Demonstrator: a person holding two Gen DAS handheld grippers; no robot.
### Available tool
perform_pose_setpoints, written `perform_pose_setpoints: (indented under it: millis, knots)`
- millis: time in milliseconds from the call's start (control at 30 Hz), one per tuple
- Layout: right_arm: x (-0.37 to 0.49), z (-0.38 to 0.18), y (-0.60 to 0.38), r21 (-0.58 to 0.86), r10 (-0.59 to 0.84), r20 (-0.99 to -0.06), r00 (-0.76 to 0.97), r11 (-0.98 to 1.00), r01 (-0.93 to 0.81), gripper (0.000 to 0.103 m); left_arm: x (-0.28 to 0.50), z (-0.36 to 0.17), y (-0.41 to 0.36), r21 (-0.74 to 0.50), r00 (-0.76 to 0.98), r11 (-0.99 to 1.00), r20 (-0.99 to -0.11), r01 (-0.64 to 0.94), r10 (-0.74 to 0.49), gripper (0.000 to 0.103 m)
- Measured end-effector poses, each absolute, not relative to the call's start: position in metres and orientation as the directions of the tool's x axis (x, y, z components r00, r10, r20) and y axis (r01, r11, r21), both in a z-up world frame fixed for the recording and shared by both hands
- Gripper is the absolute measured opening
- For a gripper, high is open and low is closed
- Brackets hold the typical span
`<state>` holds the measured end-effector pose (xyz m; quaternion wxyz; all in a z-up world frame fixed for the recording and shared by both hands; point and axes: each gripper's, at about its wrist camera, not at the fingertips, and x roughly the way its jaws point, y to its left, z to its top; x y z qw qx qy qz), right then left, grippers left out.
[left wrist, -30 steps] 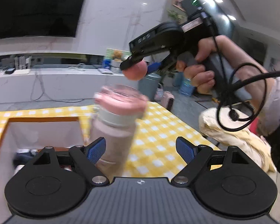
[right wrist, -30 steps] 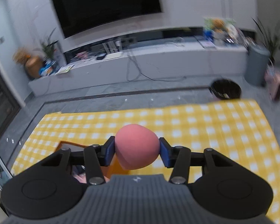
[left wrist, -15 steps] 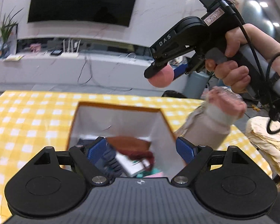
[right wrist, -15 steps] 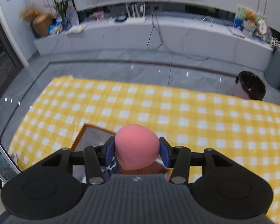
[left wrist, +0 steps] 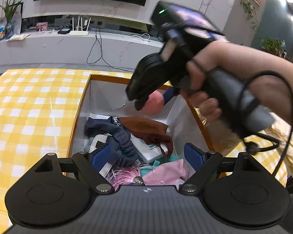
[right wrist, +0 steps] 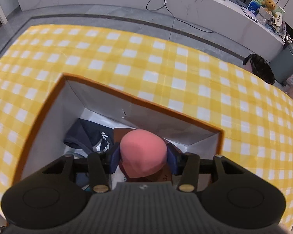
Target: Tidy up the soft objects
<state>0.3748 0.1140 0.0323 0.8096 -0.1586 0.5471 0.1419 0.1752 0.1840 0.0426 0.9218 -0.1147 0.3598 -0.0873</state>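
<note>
An open box with an orange rim stands on the yellow checked tablecloth. Inside lie a navy headband, a brown cloth, a white packet and a pink cloth. A person's hand holds my right gripper over the box's far end, shut on a pink sponge ball. The right wrist view shows the ball pinched between the blue pads of that gripper, above the box. My left gripper hangs open over the box's near end, with nothing between its pads.
A cream cloth lies at the table's right edge. Beyond the table are grey floor, a white TV console with cables, a black bin and a grey bin. Checked cloth stretches left of and behind the box.
The right gripper has sunk with the sponge ball from high above the table to just over the box. The left view swung to the box, and the pink-capped bottle has left the picture.
</note>
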Motion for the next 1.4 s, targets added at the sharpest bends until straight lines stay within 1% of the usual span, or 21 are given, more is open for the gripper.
perform_pose_setpoints:
  millis: [67, 167, 300, 400, 600, 767, 900, 967, 1033, 1100, 1167, 1200, 1233, 1333, 1400]
  knots:
    - [0.377, 0.025, 0.118, -0.082, 0.069, -0.933, 0.354, 0.915, -0.395, 0.049, 0.173, 0.043, 0.182, -0.260, 0.727, 0.962, -0.644, 0.085, -0.238, 0.099]
    - [0.383, 0.017, 0.123, 0.000, 0.135, -0.937, 0.323, 0.923, -0.385, 0.049, 0.173, 0.043, 0.180, -0.255, 0.722, 0.963, -0.650, 0.085, -0.236, 0.099]
    - [0.382, 0.001, 0.142, -0.027, 0.120, -0.937, 0.328, 0.912, -0.410, 0.049, 0.176, 0.036, 0.181, -0.247, 0.695, 0.967, -0.686, 0.056, -0.216, 0.099]
    - [0.379, -0.007, 0.149, 0.007, 0.156, -0.934, 0.321, 0.907, -0.421, 0.049, 0.178, 0.030, 0.183, -0.252, 0.668, 0.967, -0.712, 0.045, -0.217, 0.099]
    - [0.376, -0.012, 0.164, 0.001, 0.177, -0.922, 0.343, 0.890, -0.456, 0.049, 0.176, 0.030, 0.188, -0.267, 0.656, 0.963, -0.721, 0.037, -0.224, 0.099]
    - [0.379, -0.017, 0.173, -0.021, 0.177, -0.915, 0.364, 0.877, -0.480, 0.050, 0.173, 0.029, 0.187, -0.243, 0.652, 0.970, -0.731, 0.028, -0.202, 0.098]
    - [0.385, -0.022, 0.172, -0.009, 0.165, -0.930, 0.330, 0.883, -0.469, 0.052, 0.172, 0.030, 0.189, -0.247, 0.650, 0.969, -0.732, 0.023, -0.202, 0.098]
    - [0.385, -0.021, 0.172, -0.029, 0.145, -0.933, 0.328, 0.881, -0.472, 0.060, 0.171, 0.031, 0.191, -0.248, 0.652, 0.969, -0.731, 0.021, -0.201, 0.098]
    - [0.382, -0.017, 0.171, -0.063, 0.127, -0.929, 0.347, 0.872, -0.486, 0.072, 0.170, 0.032, 0.193, -0.252, 0.654, 0.967, -0.728, 0.024, -0.206, 0.098]
    - [0.377, -0.009, 0.170, -0.073, 0.141, -0.920, 0.366, 0.855, -0.514, 0.075, 0.168, 0.035, 0.196, -0.255, 0.659, 0.966, -0.722, 0.032, -0.212, 0.098]
    - [0.370, 0.004, 0.167, -0.090, 0.155, -0.907, 0.392, 0.837, -0.539, 0.082, 0.165, 0.039, 0.199, -0.252, 0.672, 0.967, -0.709, 0.041, -0.213, 0.098]
    - [0.367, 0.010, 0.165, -0.102, 0.158, -0.899, 0.407, 0.830, -0.549, 0.092, 0.162, 0.042, 0.201, -0.246, 0.684, 0.968, -0.699, 0.042, -0.208, 0.098]
    - [0.363, 0.017, 0.163, -0.100, 0.175, -0.891, 0.419, 0.824, -0.558, 0.099, 0.160, 0.044, 0.204, -0.237, 0.697, 0.971, -0.689, 0.043, -0.199, 0.098]
    - [0.344, 0.048, 0.152, -0.057, 0.257, -0.852, 0.457, 0.820, -0.569, 0.100, 0.151, 0.054, 0.208, -0.193, 0.730, 0.981, -0.666, 0.031, -0.154, 0.099]
    - [0.324, 0.074, 0.143, -0.059, 0.300, -0.807, 0.508, 0.816, -0.575, 0.100, 0.146, 0.059, 0.210, -0.162, 0.748, 0.987, -0.652, 0.017, -0.120, 0.099]
